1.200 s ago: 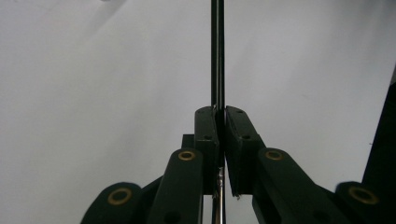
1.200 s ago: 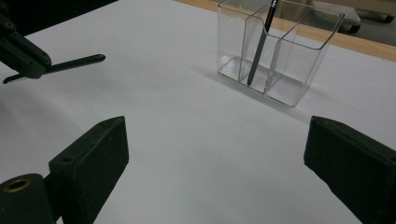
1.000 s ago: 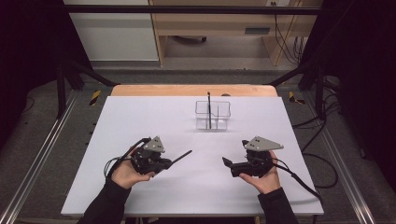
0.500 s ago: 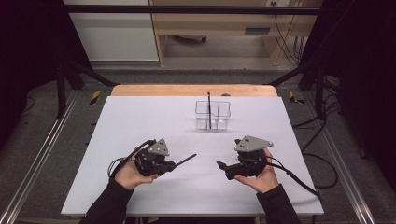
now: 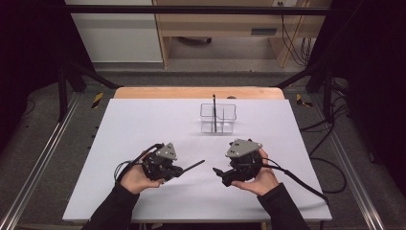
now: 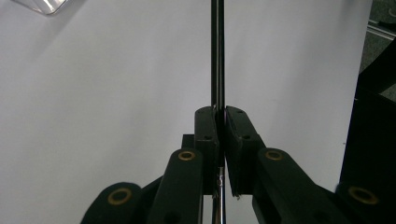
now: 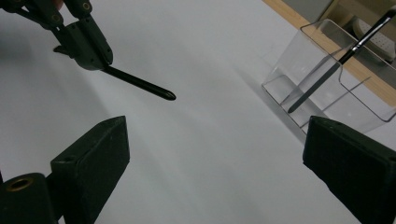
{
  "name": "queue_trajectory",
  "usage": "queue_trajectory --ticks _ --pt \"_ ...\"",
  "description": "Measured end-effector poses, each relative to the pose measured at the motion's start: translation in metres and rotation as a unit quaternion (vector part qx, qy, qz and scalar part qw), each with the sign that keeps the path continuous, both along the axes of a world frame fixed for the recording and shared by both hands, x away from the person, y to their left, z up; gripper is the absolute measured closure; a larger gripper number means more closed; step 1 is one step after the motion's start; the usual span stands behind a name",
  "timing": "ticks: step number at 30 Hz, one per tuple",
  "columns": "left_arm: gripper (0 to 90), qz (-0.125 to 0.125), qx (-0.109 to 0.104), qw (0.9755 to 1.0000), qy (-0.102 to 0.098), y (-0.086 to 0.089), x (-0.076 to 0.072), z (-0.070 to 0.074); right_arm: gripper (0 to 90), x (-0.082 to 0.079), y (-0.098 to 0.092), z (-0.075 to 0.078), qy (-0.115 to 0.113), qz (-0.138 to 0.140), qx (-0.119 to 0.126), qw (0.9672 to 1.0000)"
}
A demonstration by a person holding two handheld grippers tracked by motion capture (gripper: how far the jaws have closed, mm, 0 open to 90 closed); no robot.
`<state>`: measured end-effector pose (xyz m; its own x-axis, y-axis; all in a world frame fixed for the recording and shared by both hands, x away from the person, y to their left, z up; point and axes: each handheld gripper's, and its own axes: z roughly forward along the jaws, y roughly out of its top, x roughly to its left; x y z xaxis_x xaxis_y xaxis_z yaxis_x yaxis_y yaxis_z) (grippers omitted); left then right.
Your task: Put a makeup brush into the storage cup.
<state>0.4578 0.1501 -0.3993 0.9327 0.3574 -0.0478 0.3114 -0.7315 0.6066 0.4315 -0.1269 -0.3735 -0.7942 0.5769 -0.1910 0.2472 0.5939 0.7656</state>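
A thin black pen (image 5: 190,167) is pinched between the jaws of the left gripper (image 5: 178,169), which are pressed tight on its shaft, as is seen in the left gripper view, where the pen (image 6: 217,56) runs straight out from between the two black pads. It is held low over the white worktop (image 5: 143,124), almost level, with its pointed free end turned toward the right gripper (image 5: 218,173); such a hold seems to be chosen so that the free end can be taken by the other hand. The jaws of the right gripper are spread wide and nothing is held between them; in the right gripper view the pen (image 7: 140,83) lies ahead of them and apart from them. Farther back on the worktop a clear plastic holder (image 5: 218,117) is placed, a box with thin glossy walls and a partition, and a second dark slim stick (image 5: 215,111) is leaned inside it with its tip on the bottom. It is judged that the held pen is meant for this holder. The worktop is smooth and matt, with a wooden edge (image 5: 191,92) behind.
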Motion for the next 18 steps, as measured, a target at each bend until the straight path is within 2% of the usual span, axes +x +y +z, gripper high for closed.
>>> queue_trajectory --ticks 6,7,9,18 --pt "83.5 -0.006 -0.003 1.0 0.006 0.0 0.002 0.0 8.6 0.0 0.004 0.001 -0.001 0.014 -0.02 0.9997" --pt "83.5 -0.008 -0.002 0.9999 0.007 -0.001 0.002 0.0 9.1 0.0 0.006 0.002 -0.001 0.019 -0.032 0.9993" --pt "83.5 -0.013 0.0 0.9999 0.007 -0.002 0.003 0.0 9.2 0.0 0.008 0.002 -0.002 0.023 -0.038 0.999" --pt "83.5 -0.027 -0.004 0.9996 0.007 -0.009 0.005 0.005 9.6 -0.002 0.018 0.0 0.0 0.051 -0.077 0.9958"
